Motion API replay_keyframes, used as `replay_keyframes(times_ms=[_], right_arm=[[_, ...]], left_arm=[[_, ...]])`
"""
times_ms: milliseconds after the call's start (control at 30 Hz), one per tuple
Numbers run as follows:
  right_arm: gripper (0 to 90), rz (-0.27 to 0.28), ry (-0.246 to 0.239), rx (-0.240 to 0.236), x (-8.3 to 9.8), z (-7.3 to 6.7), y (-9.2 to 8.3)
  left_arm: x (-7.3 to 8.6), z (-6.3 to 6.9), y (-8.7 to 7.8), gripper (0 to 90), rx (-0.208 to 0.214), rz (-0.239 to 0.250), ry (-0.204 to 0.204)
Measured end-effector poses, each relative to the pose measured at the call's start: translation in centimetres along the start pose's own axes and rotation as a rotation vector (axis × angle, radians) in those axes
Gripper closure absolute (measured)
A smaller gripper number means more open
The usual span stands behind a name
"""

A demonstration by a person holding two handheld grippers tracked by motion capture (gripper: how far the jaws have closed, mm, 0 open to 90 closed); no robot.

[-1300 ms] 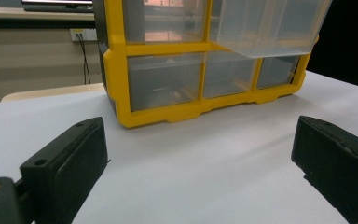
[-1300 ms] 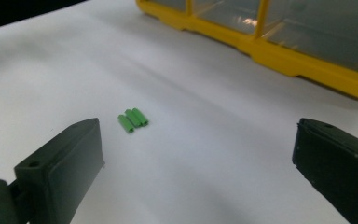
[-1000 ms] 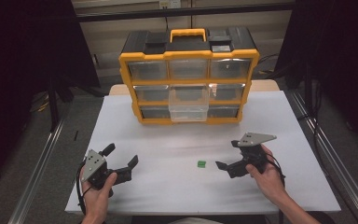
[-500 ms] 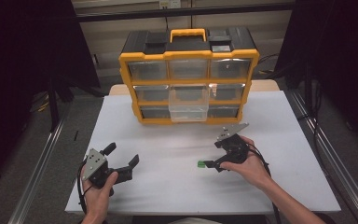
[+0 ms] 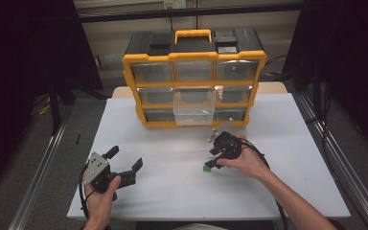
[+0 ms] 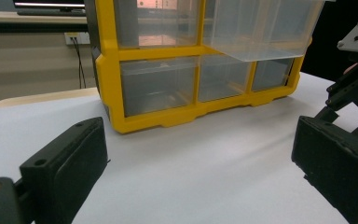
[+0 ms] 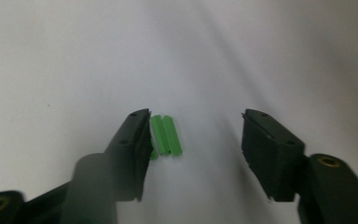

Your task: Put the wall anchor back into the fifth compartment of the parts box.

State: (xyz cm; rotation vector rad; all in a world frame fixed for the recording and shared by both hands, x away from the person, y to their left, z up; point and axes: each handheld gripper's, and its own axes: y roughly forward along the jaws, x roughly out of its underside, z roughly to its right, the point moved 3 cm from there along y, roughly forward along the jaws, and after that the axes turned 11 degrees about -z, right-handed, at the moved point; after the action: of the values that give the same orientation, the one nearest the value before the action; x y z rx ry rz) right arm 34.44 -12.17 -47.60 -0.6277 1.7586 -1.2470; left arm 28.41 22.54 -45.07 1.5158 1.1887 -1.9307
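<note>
A small green ribbed piece lies on the white table, also seen as the green piece in the high view. My right gripper points down over it; the piece sits between the jaws, against the left one, with a gap to the right one. Its jaws have just been closing and do not pinch the piece. My right gripper is at the table's middle right. My left gripper rests open at the front left, with nothing between its fingers.
A yellow and black drawer cabinet stands at the back of the table, its middle clear drawer pulled out. In the left gripper view the cabinet is ahead and the other gripper at the right.
My right gripper has moved left to the green piece, tilted down over it, and narrowed its jaws around it. The left gripper has stayed put.
</note>
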Motion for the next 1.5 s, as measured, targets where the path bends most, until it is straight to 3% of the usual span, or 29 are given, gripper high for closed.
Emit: replay_keyframes(times_ms=[200, 300, 400, 667, 700, 767, 867, 933, 1000, 1133, 1200, 1233, 1267, 1300, 1500], right_arm=[[60.0, -0.035, -0.066, 0.005, -0.8, 0.0, 0.4], [65.5, -0.045, -0.063, -0.008, -0.8, -0.1, 0.3], [68.1, -0.061, -0.079, -0.023, -0.7, -0.1, 0.4], [73.6, -0.080, -0.103, -0.022, -0.6, -0.1, 1.0], [74.7, -0.078, -0.112, -0.025, -0.6, -0.1, 1.0], [76.3, -0.077, -0.101, -0.033, -0.6, -0.2, 1.1], [79.8, -0.073, -0.123, -0.042, -0.7, -0.2, 1.2], [81.0, -0.094, -0.099, -0.055, -0.6, -0.5, 1.0], [80.7, -0.080, -0.128, -0.044, -0.6, -0.2, 1.1], [82.6, -0.084, -0.110, -0.062, -0.5, -0.3, 1.1], [84.5, -0.094, -0.122, -0.035, -0.6, -0.3, 1.2], [84.4, -0.101, -0.129, -0.033, -0.5, -0.3, 1.4], [84.5, -0.098, -0.102, -0.038, -0.5, -0.3, 1.4], [84.5, -0.087, -0.127, -0.037, -0.6, -0.1, 1.4], [85.1, -0.095, -0.101, -0.031, -0.6, -0.4, 1.3]], left_arm=[[0.0, 0.0, 0.1, 3.5, -0.004, 0.000, -0.008], [0.0, -0.1, -0.1, 3.5, -0.006, -0.005, 0.007], [0.0, -0.1, 0.0, 3.5, -0.001, -0.002, -0.002], [0.0, -0.3, -0.1, 3.5, -0.001, -0.011, 0.022], [0.0, -0.1, 0.0, 3.4, 0.009, -0.002, 0.006], [0.0, 0.0, 0.0, 3.4, 0.011, 0.005, -0.003], [0.0, 0.0, 0.0, 3.4, 0.007, 0.001, -0.003], [0.0, 0.0, 0.0, 3.5, 0.011, 0.000, -0.002], [0.0, -0.1, 0.0, 3.4, 0.005, 0.000, 0.000], [0.0, -0.1, 0.0, 3.4, -0.002, 0.001, 0.003], [0.0, -0.1, 0.0, 3.4, -0.004, 0.001, 0.002], [0.0, 0.0, 0.0, 3.4, 0.010, 0.002, -0.006], [0.0, 0.0, 0.0, 3.5, 0.011, 0.001, -0.007], [0.0, 0.0, 0.0, 3.4, 0.011, 0.001, -0.006], [0.0, -0.1, 0.0, 3.5, 0.006, -0.001, 0.007]])
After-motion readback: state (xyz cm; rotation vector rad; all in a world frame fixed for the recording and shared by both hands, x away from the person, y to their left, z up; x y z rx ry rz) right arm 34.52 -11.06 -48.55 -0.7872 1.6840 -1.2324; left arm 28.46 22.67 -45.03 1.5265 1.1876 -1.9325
